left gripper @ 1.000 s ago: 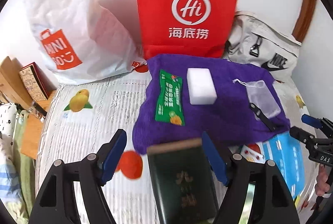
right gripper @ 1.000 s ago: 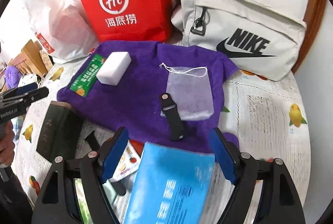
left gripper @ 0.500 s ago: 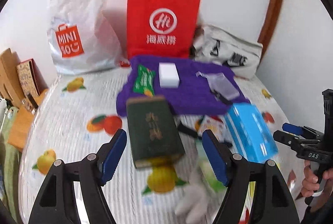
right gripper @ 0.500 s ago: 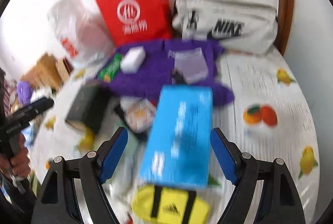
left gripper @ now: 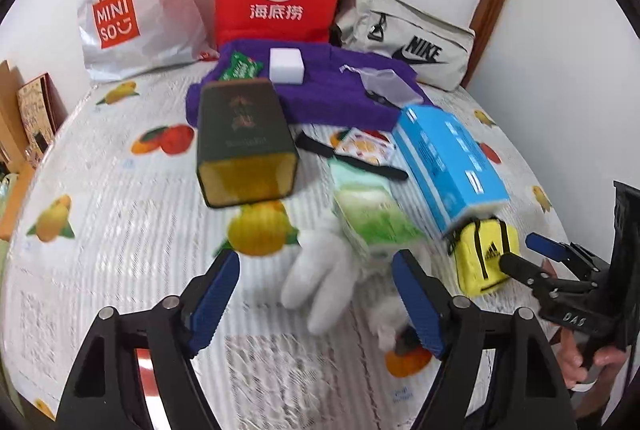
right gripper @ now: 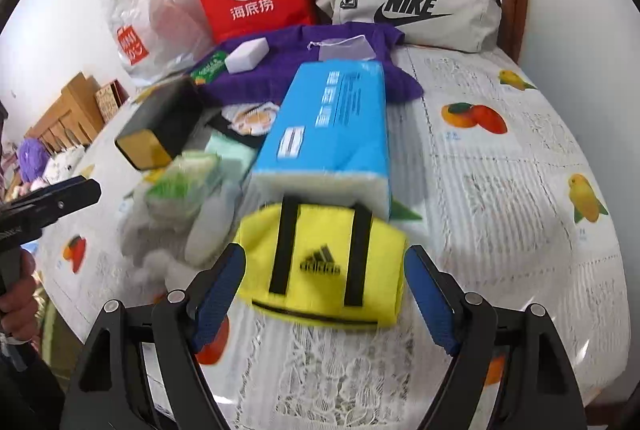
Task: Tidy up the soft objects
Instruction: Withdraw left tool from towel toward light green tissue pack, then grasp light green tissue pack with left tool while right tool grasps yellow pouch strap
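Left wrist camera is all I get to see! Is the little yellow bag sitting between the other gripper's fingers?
Observer: Almost. In the right wrist view the yellow bag lies just ahead of the right gripper. The open jaws line up with it but don't squeeze it.
Operator: Does it have a zip?
Observer: Yes, a dark zip line runs along the edge nearest the gripper.
Operator: Is anything hiding off the table?
Observer: A fluffy purple thing sits past the left side of the table.
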The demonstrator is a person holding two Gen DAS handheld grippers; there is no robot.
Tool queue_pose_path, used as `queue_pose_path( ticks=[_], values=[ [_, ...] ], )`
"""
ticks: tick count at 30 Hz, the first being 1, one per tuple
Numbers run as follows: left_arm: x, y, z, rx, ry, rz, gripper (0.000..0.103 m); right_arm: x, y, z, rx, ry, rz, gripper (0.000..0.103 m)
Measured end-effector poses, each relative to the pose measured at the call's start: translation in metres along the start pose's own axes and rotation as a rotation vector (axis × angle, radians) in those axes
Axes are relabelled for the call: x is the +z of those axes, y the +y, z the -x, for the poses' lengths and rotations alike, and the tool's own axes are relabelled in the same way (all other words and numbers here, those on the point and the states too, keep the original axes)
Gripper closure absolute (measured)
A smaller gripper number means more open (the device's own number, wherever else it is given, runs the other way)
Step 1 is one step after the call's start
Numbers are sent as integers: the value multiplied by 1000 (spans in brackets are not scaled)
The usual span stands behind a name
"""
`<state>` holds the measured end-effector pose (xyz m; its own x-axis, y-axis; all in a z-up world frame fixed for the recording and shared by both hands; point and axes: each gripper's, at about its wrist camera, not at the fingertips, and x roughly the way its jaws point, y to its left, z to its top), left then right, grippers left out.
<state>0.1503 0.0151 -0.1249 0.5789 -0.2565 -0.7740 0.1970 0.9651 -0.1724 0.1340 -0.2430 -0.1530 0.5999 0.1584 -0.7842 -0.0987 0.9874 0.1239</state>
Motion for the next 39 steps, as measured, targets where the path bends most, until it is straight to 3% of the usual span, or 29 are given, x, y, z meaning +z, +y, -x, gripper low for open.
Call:
queue_pose_path(
  ticks=[7,11,13,15,17,19,21,25,34,36,37,39],
  values=[
    [-9,0,-3,-6,20,11,24,-13,37,-5,-27,-57,132,15],
    [-11,9,-3,-5,28,36,23,-12,48,-32,-109,-38,175,15],
    [-12,12,-3,-2,26,38,23,-12,46,-40,-153,-51,163,23],
    [-12,14,-4,2,24,38,23,-13,44,-40,-181,-80,163,57],
    [-10,14,-7,0,24,32,22,-14,43,-37,-127,-65,175,73],
    [-8,10,-12,-11,25,20,23,-15,44,-29,-128,-77,177,74],
    [-5,3,-17,-23,33,-1,22,-17,44,-20,-127,-78,173,85],
    [5,-19,-30,-39,44,-65,22,-20,44,-2,-67,-88,160,86],
    [20,-51,-79,-27,110,-101,19,-24,37,24,19,-119,116,89],
    [19,-53,-86,-21,112,-104,23,-24,34,29,36,-125,99,90],
    [18,-53,-87,-22,108,-109,38,-24,32,30,48,-124,92,90],
    [17,-52,-87,-33,99,-103,43,-23,30,32,59,-127,82,90]
  ],
)
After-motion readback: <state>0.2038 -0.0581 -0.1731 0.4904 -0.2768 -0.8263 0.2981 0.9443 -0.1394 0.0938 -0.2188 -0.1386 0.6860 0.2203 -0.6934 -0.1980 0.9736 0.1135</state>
